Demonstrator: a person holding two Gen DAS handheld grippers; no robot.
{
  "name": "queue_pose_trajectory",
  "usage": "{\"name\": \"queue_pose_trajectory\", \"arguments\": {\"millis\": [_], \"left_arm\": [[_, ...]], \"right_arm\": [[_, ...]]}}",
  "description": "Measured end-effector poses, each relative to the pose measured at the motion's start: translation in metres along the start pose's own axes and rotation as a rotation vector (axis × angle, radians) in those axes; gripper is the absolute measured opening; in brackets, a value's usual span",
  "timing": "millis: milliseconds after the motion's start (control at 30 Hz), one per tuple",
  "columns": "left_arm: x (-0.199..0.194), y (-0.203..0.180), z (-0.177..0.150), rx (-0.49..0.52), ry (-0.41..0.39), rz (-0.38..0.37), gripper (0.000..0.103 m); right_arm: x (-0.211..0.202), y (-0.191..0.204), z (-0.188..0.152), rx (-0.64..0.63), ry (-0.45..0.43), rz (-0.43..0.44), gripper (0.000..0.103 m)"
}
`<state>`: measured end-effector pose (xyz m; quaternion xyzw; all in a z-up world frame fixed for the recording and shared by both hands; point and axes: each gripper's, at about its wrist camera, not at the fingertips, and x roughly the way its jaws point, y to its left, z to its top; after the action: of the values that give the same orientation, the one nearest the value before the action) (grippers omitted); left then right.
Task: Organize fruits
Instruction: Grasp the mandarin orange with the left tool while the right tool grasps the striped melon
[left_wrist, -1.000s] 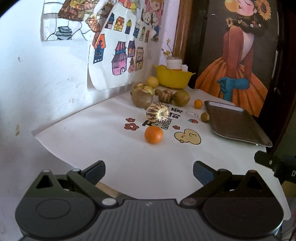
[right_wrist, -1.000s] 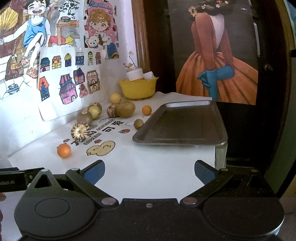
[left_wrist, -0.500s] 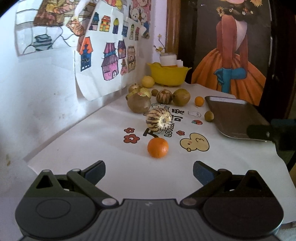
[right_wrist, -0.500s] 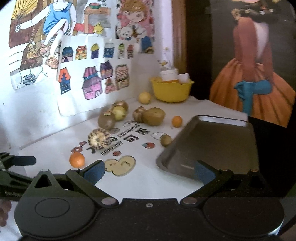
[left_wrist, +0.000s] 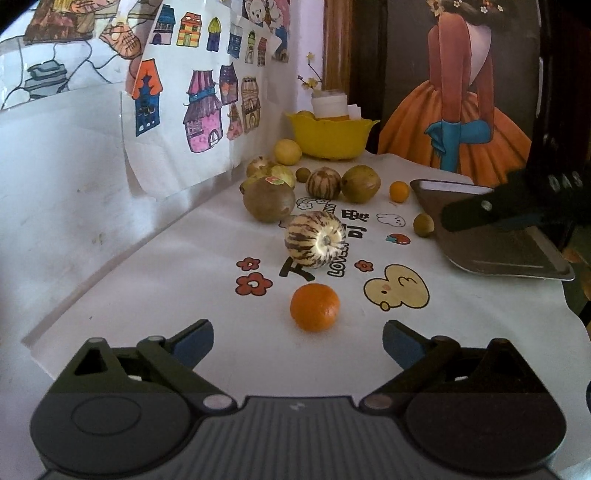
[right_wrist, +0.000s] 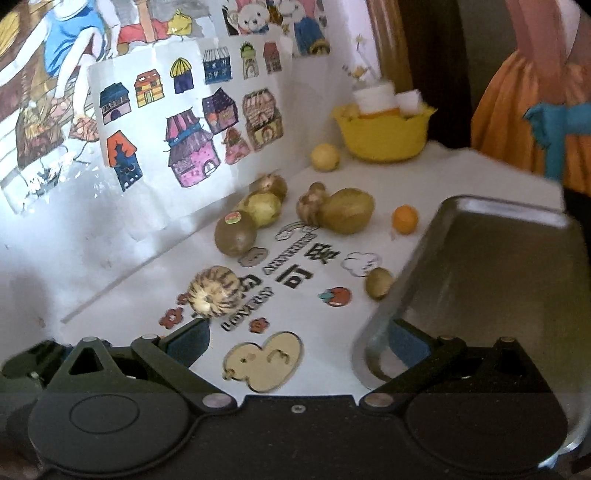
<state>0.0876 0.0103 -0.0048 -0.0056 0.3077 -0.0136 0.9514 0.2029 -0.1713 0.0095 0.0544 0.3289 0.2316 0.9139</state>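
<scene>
The left gripper (left_wrist: 297, 341) was held wide open and empty, the orange (left_wrist: 314, 306) lying on the tabletop (left_wrist: 147, 295) just ahead between its jaws. The right gripper (right_wrist: 299, 341), likewise spread and empty, was positioned at the tray (right_wrist: 498, 277). A centred, gentle closure was judged advisable, since round fruit rolls.

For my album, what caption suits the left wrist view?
Open left gripper faces an orange on a white table, metal tray empty.

Home — children's drawings (left_wrist: 207, 103), fruit table (left_wrist: 147, 295)
</scene>
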Motion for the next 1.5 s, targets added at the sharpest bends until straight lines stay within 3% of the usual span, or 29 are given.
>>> {"name": "queue_pose_trajectory", "arguments": {"millis": [300, 667, 933, 1133, 1500], "left_arm": [[0.012, 0.0, 0.003, 0.006, 0.007, -0.029, 0.085], [0.024, 0.003, 0.008, -0.033, 0.01, -0.045, 0.058], [0.027, 0.006, 0.01, -0.068, 0.007, -0.066, 0.038], [0.027, 0.006, 0.01, -0.083, 0.009, -0.071, 0.035], [0.021, 0.01, 0.009, -0.126, 0.012, -0.078, 0.035]], "right_arm": [[0.054, 0.006, 0.028, 0.043, 0.097, 0.143, 0.101], [0.1, 0.025, 0.034, 0.034, 0.168, 0.244, 0.088], [0.119, 0.029, 0.032, 0.056, 0.196, 0.255, 0.07], [0.128, 0.028, 0.031, 0.09, 0.225, 0.27, 0.057], [0.124, 0.021, 0.023, 0.117, 0.159, 0.303, 0.055]]}}
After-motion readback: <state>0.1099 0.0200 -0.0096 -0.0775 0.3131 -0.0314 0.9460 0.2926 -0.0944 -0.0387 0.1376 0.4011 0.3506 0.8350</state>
